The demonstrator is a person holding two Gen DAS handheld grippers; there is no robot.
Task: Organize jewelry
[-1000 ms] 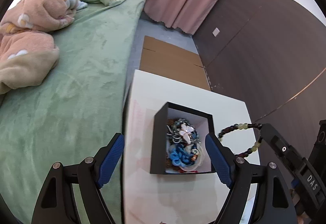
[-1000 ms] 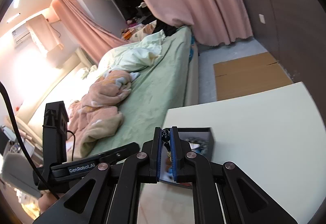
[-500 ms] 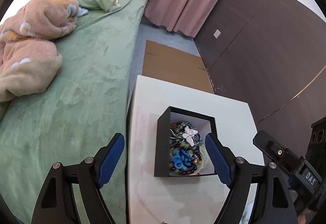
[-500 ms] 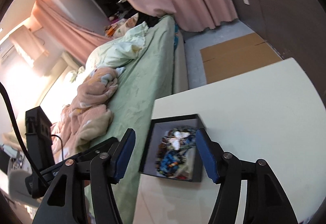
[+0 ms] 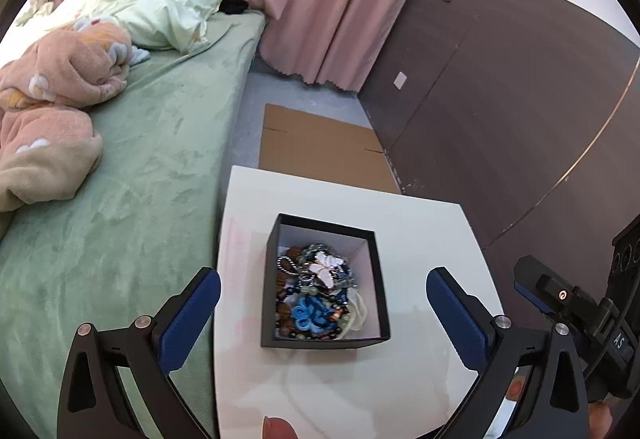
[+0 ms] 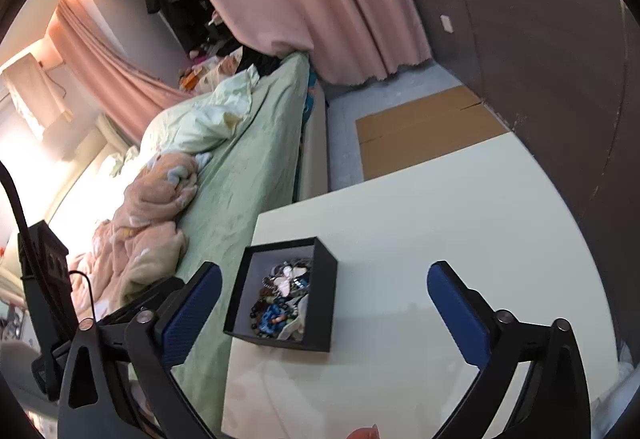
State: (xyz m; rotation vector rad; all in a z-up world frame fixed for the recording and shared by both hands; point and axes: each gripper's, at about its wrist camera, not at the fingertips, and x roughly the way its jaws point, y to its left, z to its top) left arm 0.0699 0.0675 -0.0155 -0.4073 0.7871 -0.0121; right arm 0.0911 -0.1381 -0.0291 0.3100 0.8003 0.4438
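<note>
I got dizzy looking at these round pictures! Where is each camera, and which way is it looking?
Left wrist: sits on the left tongs, looks down at the black jewelry box; open fingers and a fingertip show.
Right wrist: sits on the right tongs, sees the box from its right; open fingers show.
Both share box, white table, green bed.

Bright daylight, window glare, fisheye warp

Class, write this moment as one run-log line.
left tongs: open, empty | right tongs: just opened, empty | jewelry: inside black box | box: on white table
</note>
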